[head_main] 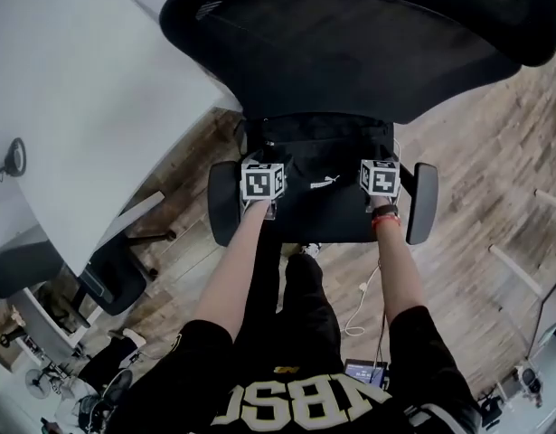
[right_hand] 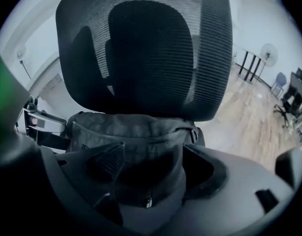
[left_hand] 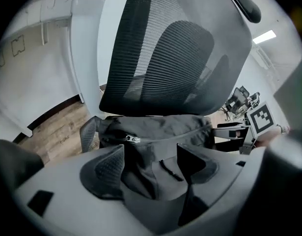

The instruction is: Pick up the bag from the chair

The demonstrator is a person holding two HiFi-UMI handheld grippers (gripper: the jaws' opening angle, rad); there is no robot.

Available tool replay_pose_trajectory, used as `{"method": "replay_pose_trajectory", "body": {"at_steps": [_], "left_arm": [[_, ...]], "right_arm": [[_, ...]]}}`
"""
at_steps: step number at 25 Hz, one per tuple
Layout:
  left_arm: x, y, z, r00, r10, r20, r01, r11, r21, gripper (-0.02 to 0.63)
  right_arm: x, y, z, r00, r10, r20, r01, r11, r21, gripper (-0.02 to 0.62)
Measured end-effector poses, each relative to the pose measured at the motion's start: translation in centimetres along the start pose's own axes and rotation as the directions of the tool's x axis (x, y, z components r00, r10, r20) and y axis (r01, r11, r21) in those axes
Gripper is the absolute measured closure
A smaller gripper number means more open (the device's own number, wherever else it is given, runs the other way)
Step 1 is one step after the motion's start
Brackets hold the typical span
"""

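Note:
A black bag (head_main: 323, 188) lies on the seat of a black mesh office chair (head_main: 368, 52), against its backrest. My left gripper (head_main: 263, 165) is at the bag's left end and my right gripper (head_main: 379, 163) at its right end. In the left gripper view the bag (left_hand: 155, 129) shows a zipper, and a fold of its fabric is bunched between the jaws of the left gripper (left_hand: 151, 166). In the right gripper view the bag's cloth (right_hand: 131, 132) fills the gap of the right gripper (right_hand: 153, 168) in the same way. Both grippers look shut on the fabric.
The chair's armrests (head_main: 223, 202) (head_main: 422, 202) flank both grippers. A white desk (head_main: 70, 89) stands close on the left, with another chair (head_main: 106, 278) below it. A white cable (head_main: 359, 306) lies on the wood floor by the person's legs.

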State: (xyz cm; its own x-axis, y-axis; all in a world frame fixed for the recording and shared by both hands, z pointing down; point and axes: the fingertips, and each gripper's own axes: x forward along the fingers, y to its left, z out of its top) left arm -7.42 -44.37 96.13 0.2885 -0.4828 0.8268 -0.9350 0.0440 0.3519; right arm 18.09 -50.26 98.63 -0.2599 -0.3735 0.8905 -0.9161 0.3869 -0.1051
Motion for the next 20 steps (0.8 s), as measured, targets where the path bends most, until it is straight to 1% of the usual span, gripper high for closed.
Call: {"method": "replay_pose_trajectory", "body": {"at_steps": [2,3,6,8,9,10,12,13,14,16,20], "left_arm": [[1.2,0.9,-0.3,1.000,0.027,-0.010,-0.027,0.999,0.026,0.265],[1.8,1.1,-0.5,0.999,0.032,-0.019,-0.032,0.999,0.034,0.265],[3.3,1.5,-1.1,0.998,0.037,-0.057,-0.036,0.999,0.021,0.267],[3.8,1.7,-1.7,0.994,0.052,-0.101,-0.050,0.999,0.022,0.276],[3.9,1.6,-2.0,0.990,0.058,-0.127,-0.053,0.998,0.041,0.386],[3.8,1.4,-2.3,0.986,0.065,-0.150,-0.055,0.996,0.072,0.476],[3.3,1.0,-2.2,0.984,0.076,-0.161,-0.055,0.990,0.131,0.512],[3.0,0.8,-2.0,0.986,0.075,-0.150,-0.054,0.989,0.141,0.542],[2.7,0.6,-1.8,0.988,0.073,-0.139,-0.054,0.989,0.137,0.557],[2.0,0.0,-1.6,0.990,0.072,-0.124,-0.057,0.991,0.119,0.568],[0.1,-1.4,-0.9,0.994,0.083,-0.069,-0.074,0.989,0.125,0.572]], "right_arm": [[1.3,-0.6,-0.8,1.000,0.008,0.000,-0.008,1.000,0.021,0.235],[1.8,-1.0,-1.2,1.000,-0.004,0.000,0.004,1.000,0.024,0.244],[2.7,-2.3,-1.9,0.997,-0.072,-0.007,0.072,0.997,0.012,0.285],[3.0,-2.4,-2.0,0.997,-0.073,-0.017,0.073,0.997,0.017,0.306],[3.3,-2.2,-2.1,0.998,-0.057,-0.021,0.058,0.998,0.014,0.341],[3.6,-1.9,-2.1,0.999,-0.038,-0.022,0.039,0.999,0.008,0.406],[3.8,-1.4,-2.2,1.000,-0.014,-0.019,0.014,1.000,0.013,0.492],[3.5,-1.2,-2.1,1.000,-0.013,-0.013,0.013,1.000,0.026,0.520],[3.1,-0.9,-1.9,1.000,-0.014,-0.005,0.014,0.999,0.037,0.535],[2.1,-0.4,-1.2,1.000,-0.017,0.009,0.017,0.999,0.042,0.551],[-0.6,0.3,-0.5,0.999,-0.025,0.026,0.024,0.999,0.041,0.557]]}}
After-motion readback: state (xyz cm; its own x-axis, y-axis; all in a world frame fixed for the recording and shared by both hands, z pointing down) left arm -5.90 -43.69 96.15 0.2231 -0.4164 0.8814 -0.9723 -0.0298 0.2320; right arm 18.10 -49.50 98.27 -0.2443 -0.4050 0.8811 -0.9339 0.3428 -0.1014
